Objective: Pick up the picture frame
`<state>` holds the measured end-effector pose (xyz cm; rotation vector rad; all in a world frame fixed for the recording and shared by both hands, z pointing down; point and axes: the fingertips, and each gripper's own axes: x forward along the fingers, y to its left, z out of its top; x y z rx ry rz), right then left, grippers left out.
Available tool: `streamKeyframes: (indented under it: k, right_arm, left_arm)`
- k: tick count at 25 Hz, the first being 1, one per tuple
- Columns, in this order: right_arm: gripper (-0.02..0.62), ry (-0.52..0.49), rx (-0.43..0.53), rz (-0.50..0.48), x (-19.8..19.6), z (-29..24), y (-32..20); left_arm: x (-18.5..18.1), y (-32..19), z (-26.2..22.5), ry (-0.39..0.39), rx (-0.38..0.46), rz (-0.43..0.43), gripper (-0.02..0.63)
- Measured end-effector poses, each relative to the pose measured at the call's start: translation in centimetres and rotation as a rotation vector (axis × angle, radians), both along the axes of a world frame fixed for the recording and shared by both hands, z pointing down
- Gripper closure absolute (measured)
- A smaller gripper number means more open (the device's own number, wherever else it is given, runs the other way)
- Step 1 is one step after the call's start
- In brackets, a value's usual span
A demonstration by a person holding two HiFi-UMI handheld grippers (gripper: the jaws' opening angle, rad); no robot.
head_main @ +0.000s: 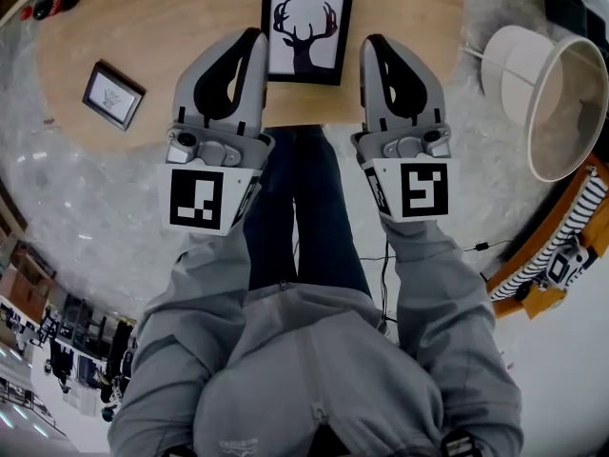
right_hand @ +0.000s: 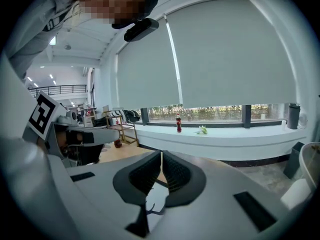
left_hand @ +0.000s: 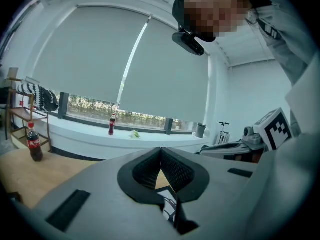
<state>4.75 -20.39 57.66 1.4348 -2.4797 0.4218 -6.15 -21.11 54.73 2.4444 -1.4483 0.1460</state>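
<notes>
Picture frame (head_main: 306, 30), the one with the black deer, lies flat on the round wooden table (head_main: 190, 27) near its front edge, right between the two claws. The left gripper (head_main: 255, 38) hovers just beside its left side and the right gripper (head_main: 371, 42) just beside its right, each with jaws pressed together and nothing in them (a smaller frame (head_main: 112, 94) lies well off to the left). I'd call this the approach; next the jaws must part and take an edge.
</notes>
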Motion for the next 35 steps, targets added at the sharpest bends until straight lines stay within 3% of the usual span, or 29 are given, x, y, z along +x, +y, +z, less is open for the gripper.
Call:
streamKeyframes:
  k: [15,35]
  right_arm:
    - [0.561,0.062,-0.053,-0.021,-0.4,5.6,1.6]
    - [0.561,0.123,-0.222,-0.004,0.5,12.3,4.4]
  left_arm:
    - [-1.0,2.0,7.8,-0.084,-0.125,0.023,0.588]
    - [-1.2,4.5,14.9,-0.138,-0.261,0.065,0.588]
